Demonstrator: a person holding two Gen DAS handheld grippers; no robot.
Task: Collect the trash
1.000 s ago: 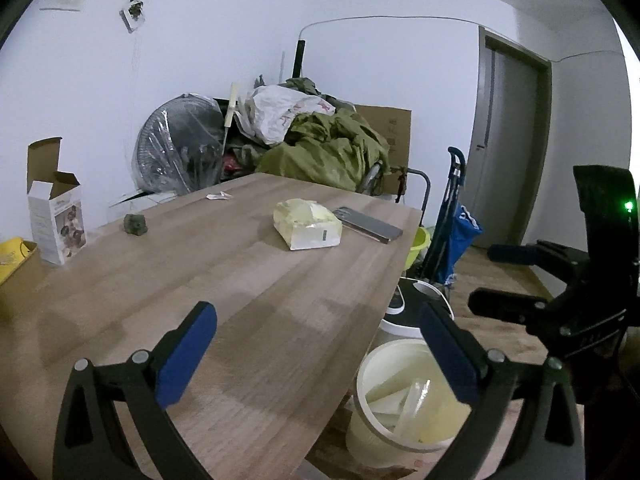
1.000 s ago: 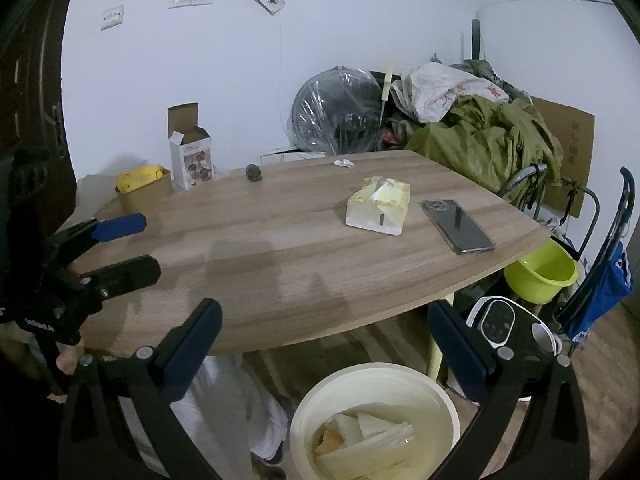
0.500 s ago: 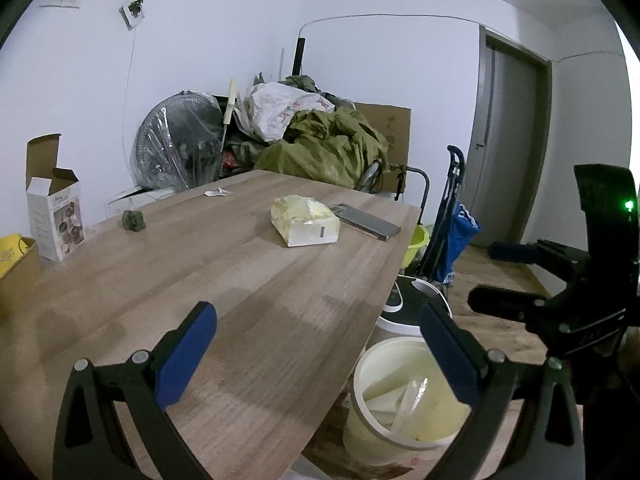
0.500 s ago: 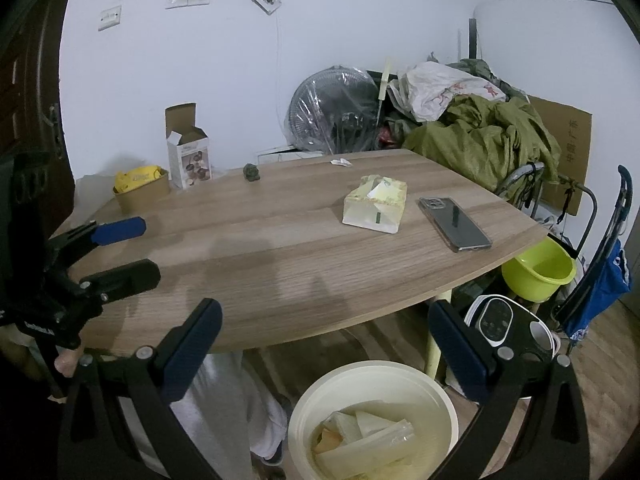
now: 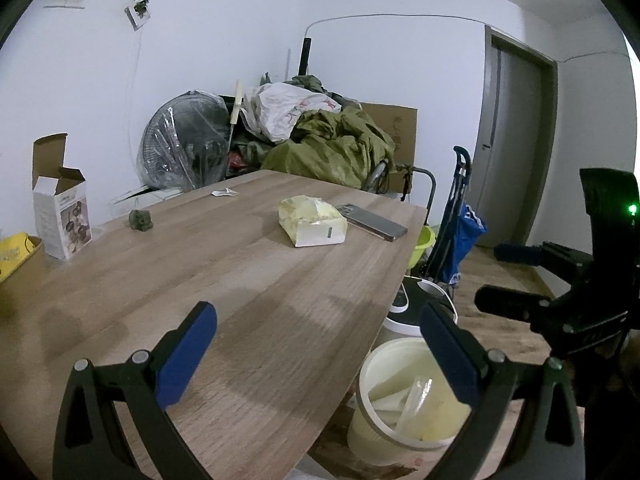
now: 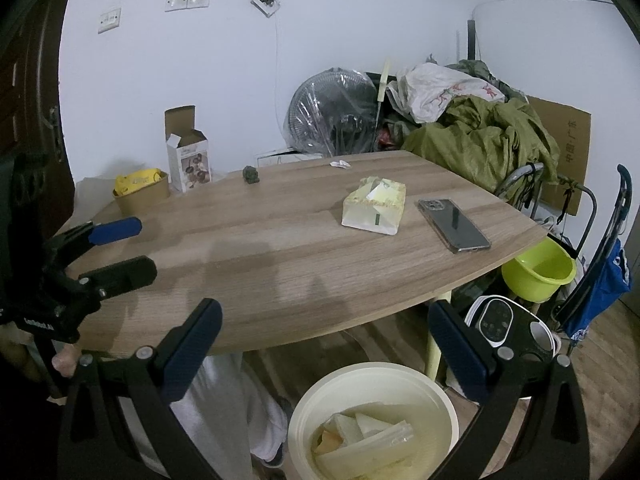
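Observation:
A cream trash bucket (image 6: pixel 376 372) stands on the floor by the table's near edge, with pale wrappers (image 6: pixel 368 436) inside. My right gripper (image 6: pixel 325 312) hangs open and empty above it. My left gripper (image 5: pixel 316 320) is open and empty over the wooden table (image 5: pixel 240 280) at its edge, with the bucket (image 5: pixel 364 384) below to the right. A small white scrap (image 5: pixel 225 192) and a dark green crumpled lump (image 5: pixel 141 221) lie far back on the table. Each gripper shows in the other's view: the right gripper (image 5: pixel 508 276), the left gripper (image 6: pixel 132 250).
A tissue pack (image 6: pixel 374 210) and a phone (image 6: pixel 454 225) lie mid-table. A white carton (image 6: pixel 189 162) and a brown bowl holding a yellow bag (image 6: pixel 140 186) stand at the far left. On the floor are a green basin (image 6: pixel 538 270), a white appliance (image 6: pixel 500 324), a blue trolley bag (image 6: pixel 600 288) and a clutter pile.
Both views drift only slightly. Both grippers stay open and empty, and nothing on the table has moved.

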